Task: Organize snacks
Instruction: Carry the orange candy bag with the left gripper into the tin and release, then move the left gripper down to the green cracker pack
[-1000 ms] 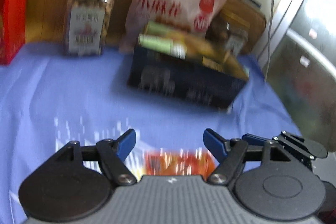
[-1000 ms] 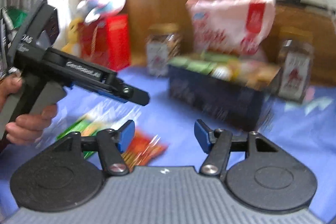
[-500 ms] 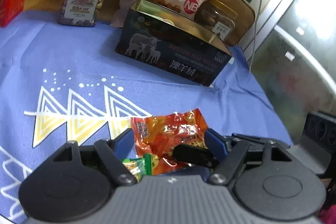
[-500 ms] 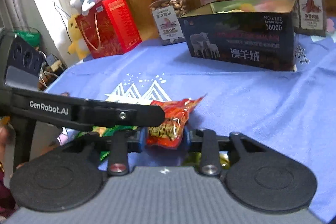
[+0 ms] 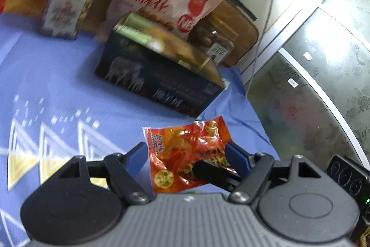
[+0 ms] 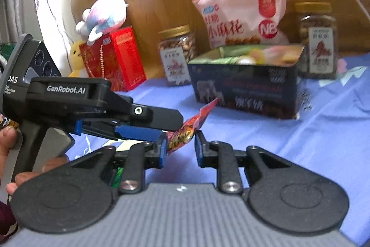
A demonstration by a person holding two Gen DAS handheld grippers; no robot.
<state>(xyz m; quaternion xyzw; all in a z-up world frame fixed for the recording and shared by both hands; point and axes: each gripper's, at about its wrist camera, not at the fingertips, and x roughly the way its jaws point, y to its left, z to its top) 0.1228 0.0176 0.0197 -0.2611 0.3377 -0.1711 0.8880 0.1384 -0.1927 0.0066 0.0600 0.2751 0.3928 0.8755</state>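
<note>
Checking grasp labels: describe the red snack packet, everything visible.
The red snack packet is a crinkly, glossy red-orange plastic pouch with yellow print and a round yellow sticker. It looks raised off the blue tablecloth, one corner pointing up. The right tool pinches its lower end; the left tool is open, a finger on each side.

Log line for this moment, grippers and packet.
right gripper: shut on red snack packet | left gripper: open, straddling packet | dark box: open-topped, snacks inside, on blue cloth
</note>
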